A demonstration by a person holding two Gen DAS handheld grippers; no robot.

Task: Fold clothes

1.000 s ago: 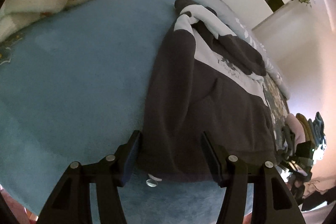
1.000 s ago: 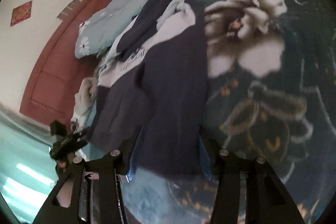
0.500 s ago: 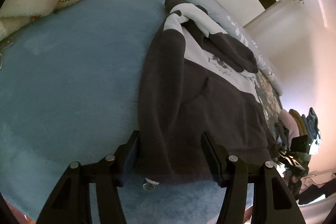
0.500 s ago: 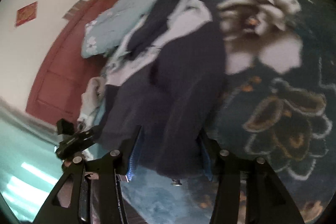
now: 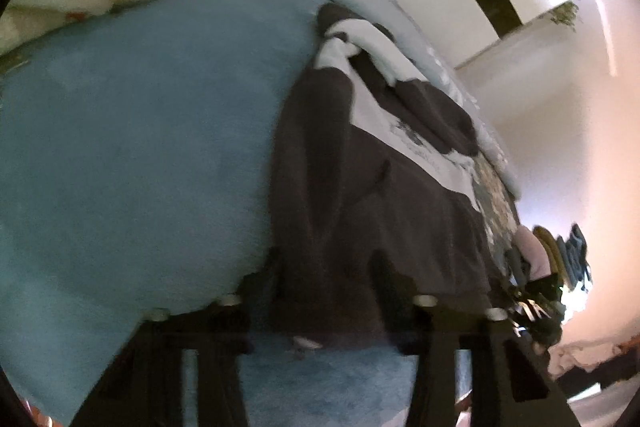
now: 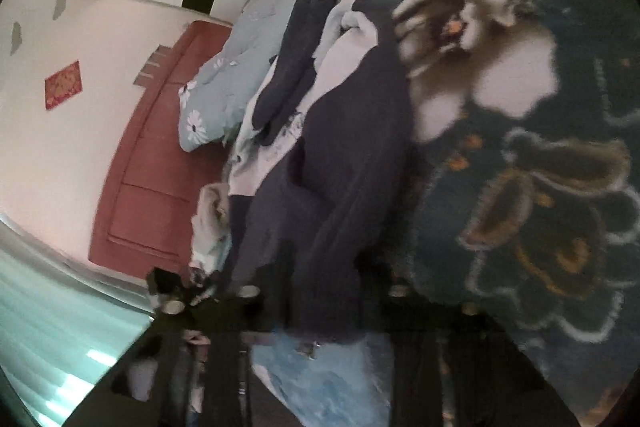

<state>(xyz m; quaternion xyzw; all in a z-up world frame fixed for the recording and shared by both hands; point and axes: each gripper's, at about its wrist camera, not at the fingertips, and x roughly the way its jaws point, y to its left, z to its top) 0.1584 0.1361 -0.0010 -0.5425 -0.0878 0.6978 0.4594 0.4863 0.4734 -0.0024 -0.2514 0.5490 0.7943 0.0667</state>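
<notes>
The dark grey and white hoodie (image 5: pixel 384 187) lies stretched along the bed, between the plain blue blanket (image 5: pixel 140 147) and the flowered blanket (image 6: pixel 520 147). The left gripper (image 5: pixel 328 291) is clamped on one bottom corner of its hem, and the right gripper (image 6: pixel 324 299) is clamped on the other; both views are blurred
</notes>
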